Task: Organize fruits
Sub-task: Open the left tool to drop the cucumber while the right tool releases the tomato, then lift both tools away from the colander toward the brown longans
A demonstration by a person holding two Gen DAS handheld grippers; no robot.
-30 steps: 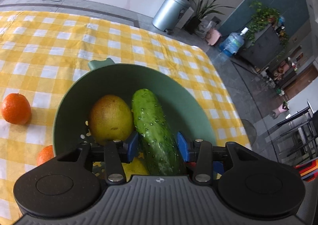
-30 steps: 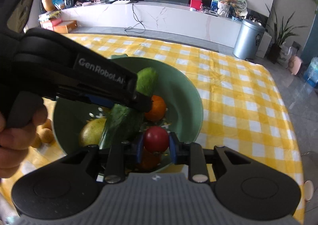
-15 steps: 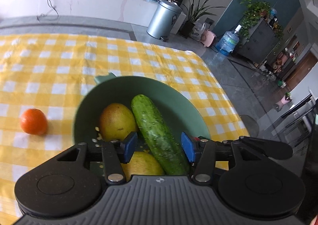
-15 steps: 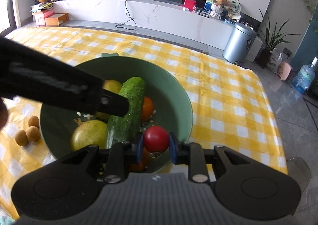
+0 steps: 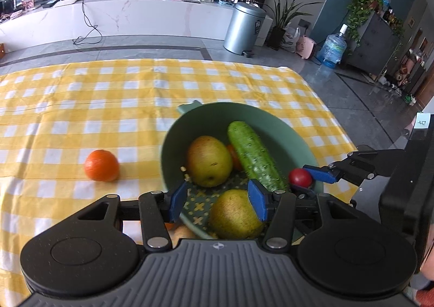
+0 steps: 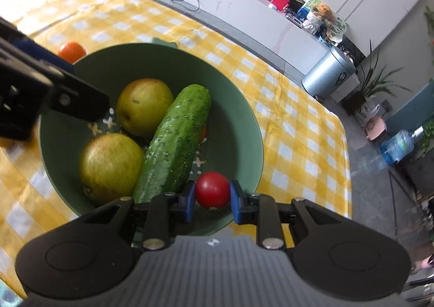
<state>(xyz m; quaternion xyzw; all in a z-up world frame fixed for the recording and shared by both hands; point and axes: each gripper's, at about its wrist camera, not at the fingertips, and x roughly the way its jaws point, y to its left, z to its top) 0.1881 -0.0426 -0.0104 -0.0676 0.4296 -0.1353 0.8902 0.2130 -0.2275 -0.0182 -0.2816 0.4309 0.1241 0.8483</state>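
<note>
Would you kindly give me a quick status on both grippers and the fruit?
Right gripper shut on tomato, over bowl rim. Left gripper open, empty, above bowl. Cucumber, two pears inside; orange on cloth. Nothing blocking.

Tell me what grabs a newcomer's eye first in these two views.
The green bowl on the yellow checked cloth, with a long cucumber lying diagonally beside two pears. Next, the red tomato pinched in the right gripper over the bowl's near edge. A lone orange sits on the cloth left of the bowl, while the left gripper hangs open above it.
</note>
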